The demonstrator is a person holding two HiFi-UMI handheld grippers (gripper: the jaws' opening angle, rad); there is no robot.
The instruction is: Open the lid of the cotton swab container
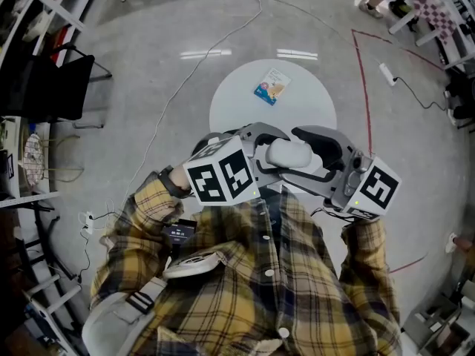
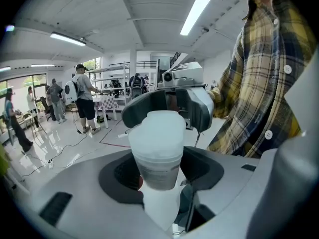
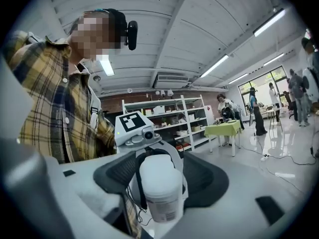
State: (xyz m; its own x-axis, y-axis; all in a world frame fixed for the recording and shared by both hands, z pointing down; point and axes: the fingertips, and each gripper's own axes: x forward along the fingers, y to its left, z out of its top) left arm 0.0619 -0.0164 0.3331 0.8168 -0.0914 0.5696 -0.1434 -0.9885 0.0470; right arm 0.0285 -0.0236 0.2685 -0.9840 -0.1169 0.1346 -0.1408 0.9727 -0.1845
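The cotton swab container (image 1: 291, 153) is a small white tub held in the air in front of the person's chest. My left gripper (image 1: 276, 154) is shut on its body. In the left gripper view the tub (image 2: 157, 148) stands between the jaws with its pale cap end pointing away. My right gripper (image 1: 308, 156) faces the left one from the other side, with its jaws spread wide around the cap end and its pads clear of it. The right gripper view shows the tub (image 3: 159, 188) between those open jaws. Whether the lid is lifted cannot be told.
A round white table (image 1: 297, 110) stands below and ahead, with a small blue and white packet (image 1: 272, 86) on it. A red tape line (image 1: 367, 102) and loose cables cross the floor. A black chair (image 1: 44, 87) and shelving stand at the left. Several people stand far off.
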